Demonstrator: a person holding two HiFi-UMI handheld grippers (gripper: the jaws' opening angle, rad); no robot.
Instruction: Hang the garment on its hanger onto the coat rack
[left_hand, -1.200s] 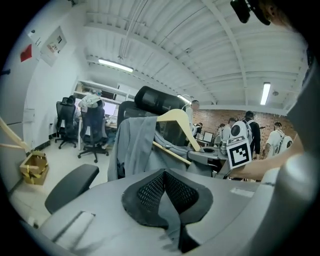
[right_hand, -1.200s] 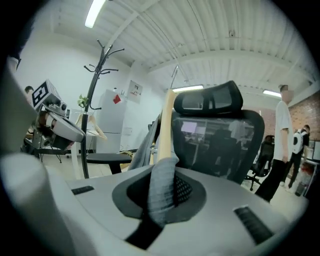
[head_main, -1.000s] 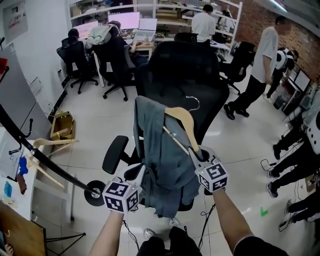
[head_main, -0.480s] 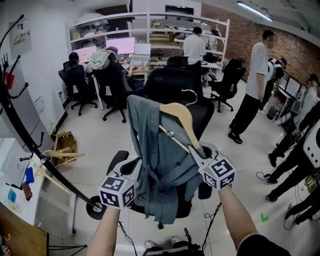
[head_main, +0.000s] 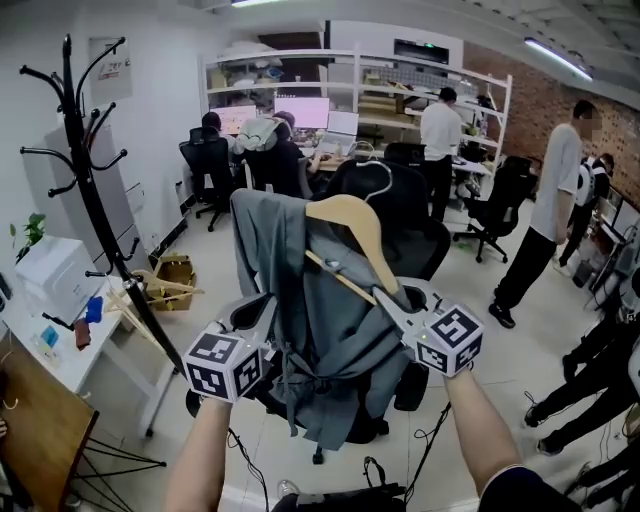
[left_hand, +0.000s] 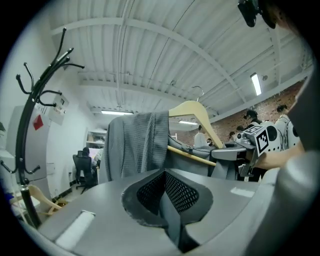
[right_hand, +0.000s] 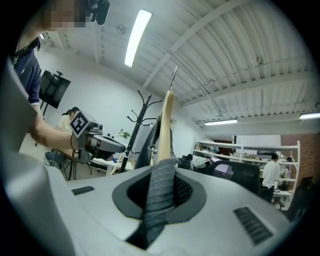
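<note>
Garment, limp and probably light, could slide off its stiff hanger. Left gripper and right gripper clench fabric at seven and four o'clock.

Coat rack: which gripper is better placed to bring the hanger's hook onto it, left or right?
Probably right. The right gripper clamps the garment at the hanger's lower end, so it can steer the hook. The left gripper is nearer the coat rack but holds only loose cloth.
</note>
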